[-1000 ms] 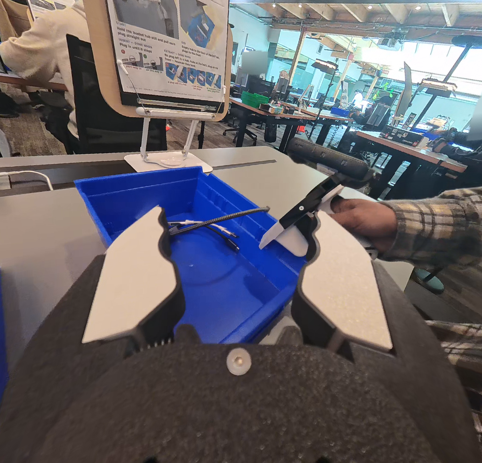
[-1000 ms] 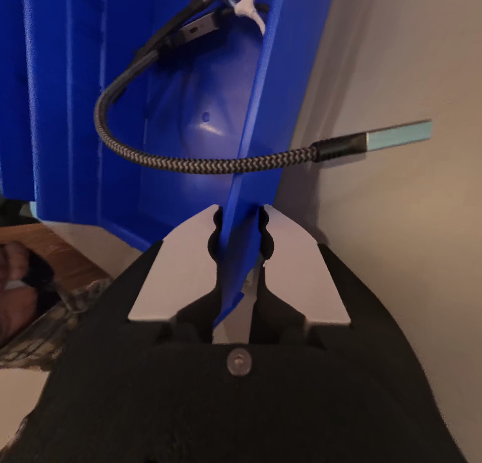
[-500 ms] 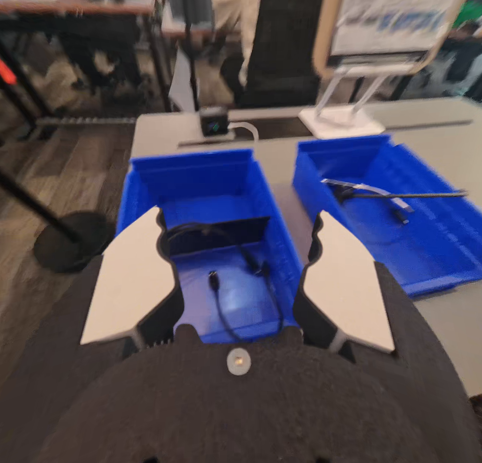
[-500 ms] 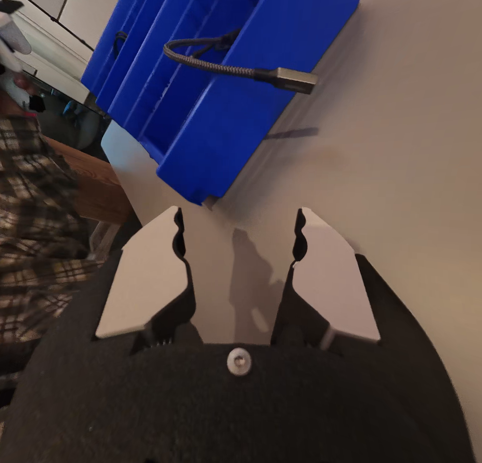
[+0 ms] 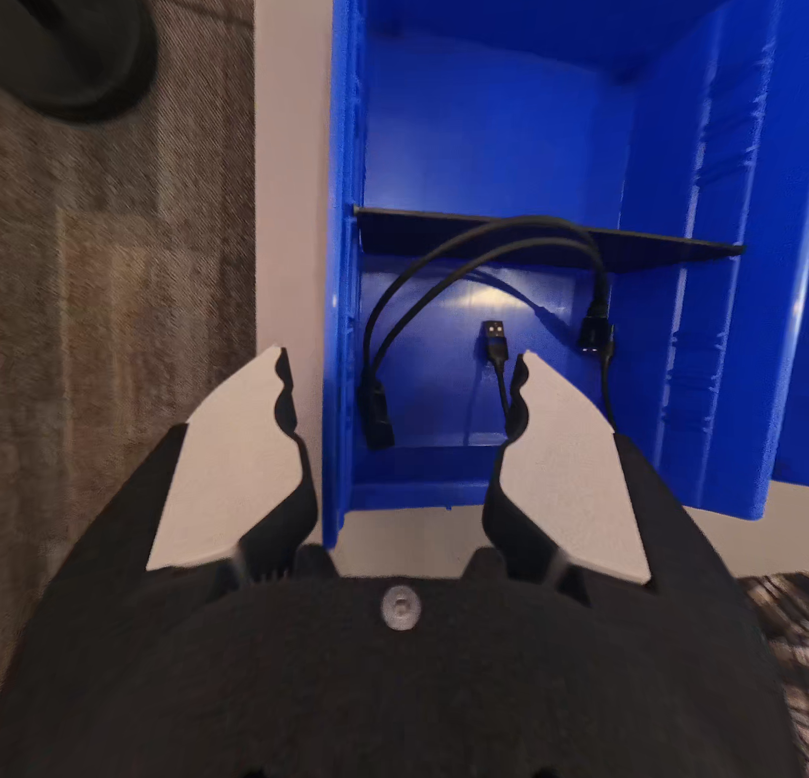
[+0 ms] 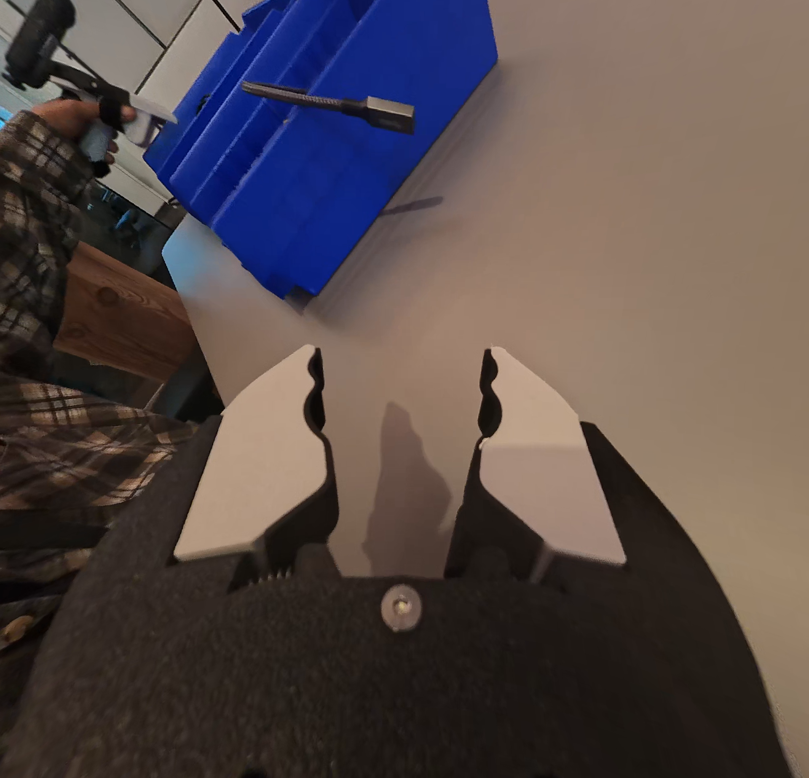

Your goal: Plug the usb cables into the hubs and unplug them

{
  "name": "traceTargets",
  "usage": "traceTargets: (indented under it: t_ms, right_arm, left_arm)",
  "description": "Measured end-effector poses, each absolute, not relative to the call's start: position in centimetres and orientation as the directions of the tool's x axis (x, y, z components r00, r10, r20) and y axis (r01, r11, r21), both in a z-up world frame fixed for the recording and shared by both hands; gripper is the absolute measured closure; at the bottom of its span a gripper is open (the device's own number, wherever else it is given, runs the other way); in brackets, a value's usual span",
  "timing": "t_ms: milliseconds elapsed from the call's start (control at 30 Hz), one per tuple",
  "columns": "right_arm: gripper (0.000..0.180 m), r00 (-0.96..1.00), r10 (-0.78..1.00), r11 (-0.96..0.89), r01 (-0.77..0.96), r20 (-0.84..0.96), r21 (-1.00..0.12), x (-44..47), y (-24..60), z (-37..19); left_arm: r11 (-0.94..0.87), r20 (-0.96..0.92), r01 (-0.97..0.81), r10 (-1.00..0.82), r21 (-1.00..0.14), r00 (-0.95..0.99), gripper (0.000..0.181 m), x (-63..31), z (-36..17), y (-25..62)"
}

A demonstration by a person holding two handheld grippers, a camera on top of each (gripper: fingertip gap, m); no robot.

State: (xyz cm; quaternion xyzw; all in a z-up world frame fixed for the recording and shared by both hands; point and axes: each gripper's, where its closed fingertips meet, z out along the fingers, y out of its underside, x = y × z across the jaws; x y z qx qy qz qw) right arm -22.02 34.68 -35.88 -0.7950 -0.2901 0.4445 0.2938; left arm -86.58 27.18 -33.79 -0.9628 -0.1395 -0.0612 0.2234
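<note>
The right finger (image 5: 564, 450) of the left gripper (image 5: 400, 363) is covering the thin black cable (image 5: 499, 371) just below its plug inside the blue bin (image 5: 346, 275). The bin's far end is running off the frame. The black divider (image 5: 547, 240) is hiding where the looped cables (image 5: 437, 266) are going.

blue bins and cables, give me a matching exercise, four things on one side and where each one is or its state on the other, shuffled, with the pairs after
Things:
1. black divider
2. braided cable plug
3. small black USB plug
4. right gripper

Places or states:
A. sticks out past the wall of a blue bin, above the table
B. lies on the floor of the bin's near compartment
C. open over bare table, holding nothing
D. stands across the bin, splitting it in two

Pairs: 1-D, 2-A, 3-B, 4-C
</note>
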Motion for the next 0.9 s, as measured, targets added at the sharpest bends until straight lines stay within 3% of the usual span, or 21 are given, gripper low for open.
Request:
traceTargets:
  t_ms: [433,633,900]
  right_arm:
    - [0.120,0.482,0.699,-0.662,0.156,-0.528,-0.733,-19.1,35.5,-36.4]
    - [0.127,0.470,0.711,-0.650,0.157,-0.522,-0.744,-19.8,35.4,-35.9]
    - [0.135,0.470,0.702,-0.657,0.137,-0.535,-0.742,-19.3,34.8,-35.8]
  left_arm:
    - [-0.908,0.158,0.344,0.313,-0.238,0.937,0.116,-89.6,-38.9,26.0]
    - [-0.925,0.289,0.340,0.283,-0.170,0.915,0.162,-87.6,-38.7,26.1]
    - [-0.938,0.183,0.299,0.267,-0.174,0.946,0.173,-87.9,-38.9,26.0]
